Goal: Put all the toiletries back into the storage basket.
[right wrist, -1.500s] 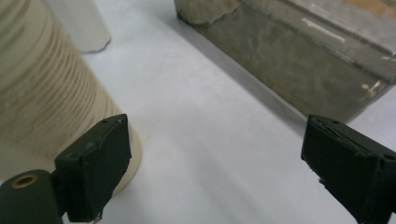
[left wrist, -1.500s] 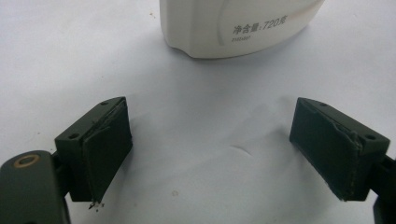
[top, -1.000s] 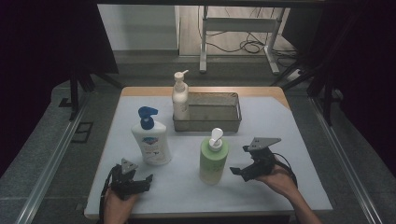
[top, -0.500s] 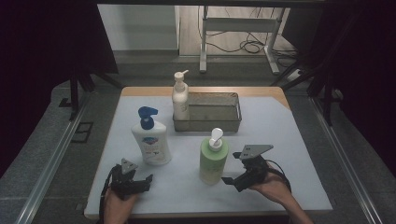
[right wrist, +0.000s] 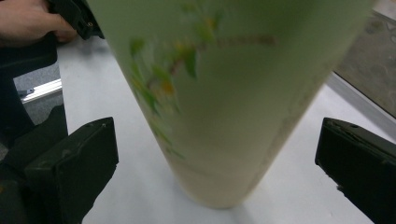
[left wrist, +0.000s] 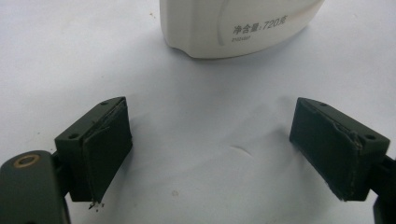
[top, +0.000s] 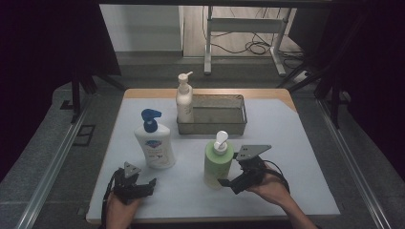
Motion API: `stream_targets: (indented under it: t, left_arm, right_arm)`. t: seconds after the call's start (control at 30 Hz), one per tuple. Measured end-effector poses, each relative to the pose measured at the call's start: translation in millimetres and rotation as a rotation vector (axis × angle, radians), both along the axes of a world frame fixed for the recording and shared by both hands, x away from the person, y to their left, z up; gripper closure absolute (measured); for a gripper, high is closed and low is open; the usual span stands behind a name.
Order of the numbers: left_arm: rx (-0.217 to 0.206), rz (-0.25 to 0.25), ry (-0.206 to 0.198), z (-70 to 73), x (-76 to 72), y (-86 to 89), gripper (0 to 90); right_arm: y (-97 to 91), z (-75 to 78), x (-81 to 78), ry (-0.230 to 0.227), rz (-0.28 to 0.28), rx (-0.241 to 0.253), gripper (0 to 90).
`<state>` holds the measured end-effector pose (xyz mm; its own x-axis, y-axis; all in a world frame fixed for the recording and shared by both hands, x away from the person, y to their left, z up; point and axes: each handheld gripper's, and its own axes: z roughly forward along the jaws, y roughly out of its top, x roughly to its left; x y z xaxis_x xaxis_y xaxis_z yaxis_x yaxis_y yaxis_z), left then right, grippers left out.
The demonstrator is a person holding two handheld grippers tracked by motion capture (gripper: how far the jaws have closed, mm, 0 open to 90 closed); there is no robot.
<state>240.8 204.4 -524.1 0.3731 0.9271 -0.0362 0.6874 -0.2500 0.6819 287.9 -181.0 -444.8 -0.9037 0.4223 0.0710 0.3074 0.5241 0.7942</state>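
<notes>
The right tongs (top: 228,182) lie low on the desk (top: 296,143), jaws wide open around the green bottle (top: 218,163) standing near centre, not touching. The left tongs (top: 152,185) rest open near-left, before the white bottle (top: 154,143).

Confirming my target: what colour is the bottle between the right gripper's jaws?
Pale green bottle, white pump; clearest in high view.

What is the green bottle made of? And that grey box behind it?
The green bottle looks like smooth plastic: its wall is evenly coloured with a soft sheen and a printed leafy pattern, and it has a white pump on top. The grey box seems to be dull metal, judging by its thin straight walls and mottled, faintly shiny floor, though I can't be sure.
</notes>
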Motion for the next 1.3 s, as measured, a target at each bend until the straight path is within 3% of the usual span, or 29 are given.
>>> stream_targets:
  t: [0.73,1.0,1.3]
  left_arm:
    - [0.0,0.0,0.0,0.0,0.0,0.0,12.4]
    - [0.0,0.001,0.0,0.0,0.0,0.0,12.4]
    - [0.0,0.001,0.0,0.0,0.0,-0.1,12.4]
  right_arm:
    - [23.1,13.4,9.1,-0.038,-0.001,0.01,0.0]
    - [26.9,15.8,12.0,-0.04,0.006,0.035,7.0]
    - [27.6,17.9,13.3,-0.057,0.01,0.023,11.2]
